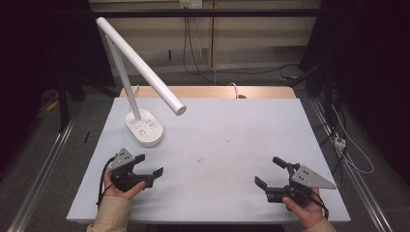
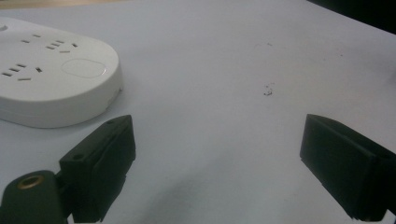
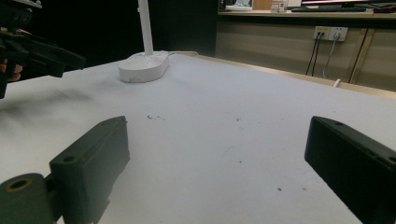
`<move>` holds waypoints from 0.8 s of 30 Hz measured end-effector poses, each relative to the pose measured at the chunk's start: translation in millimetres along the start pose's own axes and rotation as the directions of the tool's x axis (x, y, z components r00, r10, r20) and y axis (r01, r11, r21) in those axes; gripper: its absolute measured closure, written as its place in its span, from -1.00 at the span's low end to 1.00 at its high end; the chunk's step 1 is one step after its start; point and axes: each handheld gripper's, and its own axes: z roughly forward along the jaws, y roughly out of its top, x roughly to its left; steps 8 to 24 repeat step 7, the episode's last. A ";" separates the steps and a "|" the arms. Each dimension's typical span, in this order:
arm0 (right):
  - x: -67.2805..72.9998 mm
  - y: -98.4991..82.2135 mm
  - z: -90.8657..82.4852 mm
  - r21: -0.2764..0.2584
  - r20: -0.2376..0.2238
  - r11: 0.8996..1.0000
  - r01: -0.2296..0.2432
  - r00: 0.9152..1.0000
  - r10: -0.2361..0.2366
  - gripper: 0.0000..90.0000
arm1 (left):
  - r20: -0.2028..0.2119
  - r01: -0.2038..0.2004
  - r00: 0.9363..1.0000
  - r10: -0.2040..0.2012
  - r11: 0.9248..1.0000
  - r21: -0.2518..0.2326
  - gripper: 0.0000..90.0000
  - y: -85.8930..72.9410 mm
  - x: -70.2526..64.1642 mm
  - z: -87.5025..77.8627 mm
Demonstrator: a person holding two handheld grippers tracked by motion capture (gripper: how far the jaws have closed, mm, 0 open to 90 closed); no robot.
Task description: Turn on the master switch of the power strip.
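Since the white desk lamp [image 1: 145, 126] stands near the table's [image 1: 232, 145] far left corner, its oval base running front to back, we judge our left gripper [image 1: 151, 166] far nearer it than our right gripper [image 1: 269, 172], which rests toward the near right corner; both have jaws wide apart, holding nothing.

White table [image 1: 232, 145], desk lamp [image 1: 145, 128]
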 end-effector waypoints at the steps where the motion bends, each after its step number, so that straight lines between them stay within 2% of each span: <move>1: -0.2 0.1 0.1 -0.001 0.000 1.000 0.000 1.000 0.000 -0.86 | -0.005 -0.009 1.000 0.009 1.000 0.002 -0.77 0.0 0.0 -0.5; 7: -0.7 0.3 0.2 -0.002 0.003 1.000 -0.003 1.000 0.003 -0.86 | -0.024 -0.005 1.000 0.005 1.000 0.017 -0.78 -4.0 2.9 -0.4; 24: -0.7 0.3 0.2 -0.002 0.003 1.000 -0.003 1.000 0.003 -0.86 | -0.024 -0.005 1.000 0.005 1.000 0.017 -0.78 -4.0 2.9 -0.4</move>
